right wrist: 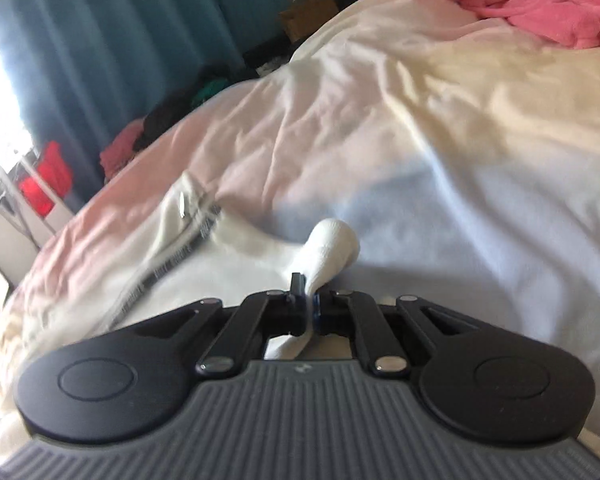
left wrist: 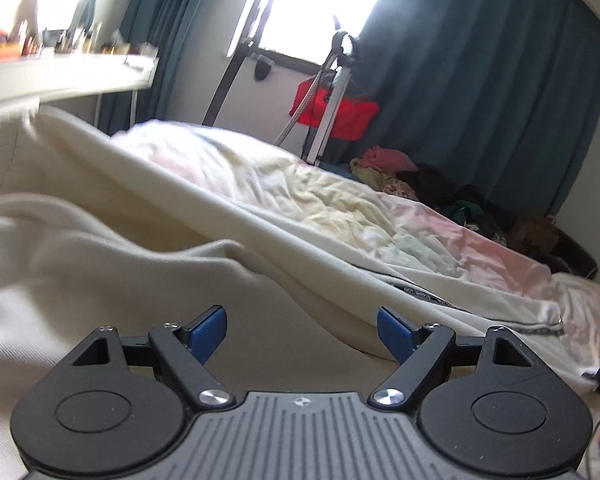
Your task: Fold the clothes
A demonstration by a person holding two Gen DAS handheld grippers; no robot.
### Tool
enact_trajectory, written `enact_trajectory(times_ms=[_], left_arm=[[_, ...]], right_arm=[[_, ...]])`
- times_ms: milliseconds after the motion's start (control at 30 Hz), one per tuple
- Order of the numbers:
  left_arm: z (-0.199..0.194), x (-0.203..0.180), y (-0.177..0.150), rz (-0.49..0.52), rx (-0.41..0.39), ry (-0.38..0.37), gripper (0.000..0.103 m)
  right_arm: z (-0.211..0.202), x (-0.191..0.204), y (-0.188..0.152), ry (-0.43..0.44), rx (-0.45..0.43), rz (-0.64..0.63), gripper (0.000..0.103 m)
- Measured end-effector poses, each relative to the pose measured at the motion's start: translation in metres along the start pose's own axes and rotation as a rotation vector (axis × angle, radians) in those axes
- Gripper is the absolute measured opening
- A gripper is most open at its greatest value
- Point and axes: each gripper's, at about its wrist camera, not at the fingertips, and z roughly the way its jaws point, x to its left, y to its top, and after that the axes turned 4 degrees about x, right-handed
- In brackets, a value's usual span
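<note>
Two grippers share one garment, a cream-white soft knit top with a dark-lettered neck tape (left wrist: 204, 240), spread across the bed with its pale, crumpled pink-and-yellow cover (left wrist: 380, 208). The right gripper (right wrist: 306, 300) has its jaws together, clamped on a bunched fold of the white cloth that bulges out beyond the fingertips; a pinch on a gathered edge of this kind gives a firm purchase from which, in all likelihood, that side can be lifted or carried over for a fold. Left of the pinch, in the right wrist view, runs the garment's stitched seam with grey tape (right wrist: 172, 256), which suggests the hold lies close to the neck or front opening. The left gripper (left wrist: 302, 334) hovers low over the near part of the same top with its blue-padded fingers (left wrist: 208, 330) standing wide apart and nothing between them, probably poised to take a second edge so that the cloth can be drawn taut. On the far side of the bed, a heap of mixed dark and pink clothes (left wrist: 440, 184) lies before the long teal curtains (left wrist: 480, 80), apparently awaiting their turn. A crumpled bright pink fleece garment (right wrist: 540, 8) lies at the far right of the bed.
</note>
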Motion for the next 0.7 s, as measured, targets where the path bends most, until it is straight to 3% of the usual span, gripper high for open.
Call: enact_trajectory(times_ms=[200, 233, 300, 367, 433, 567, 700], left_arm=[[-0.027, -0.009, -0.003, 0.034, -0.020, 0.026, 0.084], [-0.033, -0.010, -0.003, 0.044, -0.026, 0.031, 0.084], [-0.047, -0.012, -0.005, 0.057, -0.038, 0.033, 0.084], [-0.060, -0.015, -0.006, 0.062, -0.048, 0.030, 0.084], [-0.074, -0.019, -0.009, 0.082, -0.063, 0.034, 0.084], [-0.100, -0.033, -0.017, 0.187, -0.128, 0.087, 0.085], [-0.117, -0.035, -0.023, 0.185, -0.120, 0.086, 0.085]], right_arm=[[-0.025, 0.009, -0.003, -0.030, -0.005, 0.003, 0.016], [-0.032, 0.012, -0.004, -0.049, 0.000, 0.004, 0.021], [-0.045, 0.012, -0.003, -0.065, 0.005, 0.017, 0.046], [-0.065, 0.011, -0.005, -0.046, -0.015, 0.019, 0.081], [-0.090, 0.018, -0.011, -0.015, -0.030, -0.027, 0.090], [-0.141, 0.045, -0.025, 0.098, -0.008, -0.174, 0.090], [-0.198, 0.079, -0.045, 0.189, -0.011, -0.323, 0.090]])
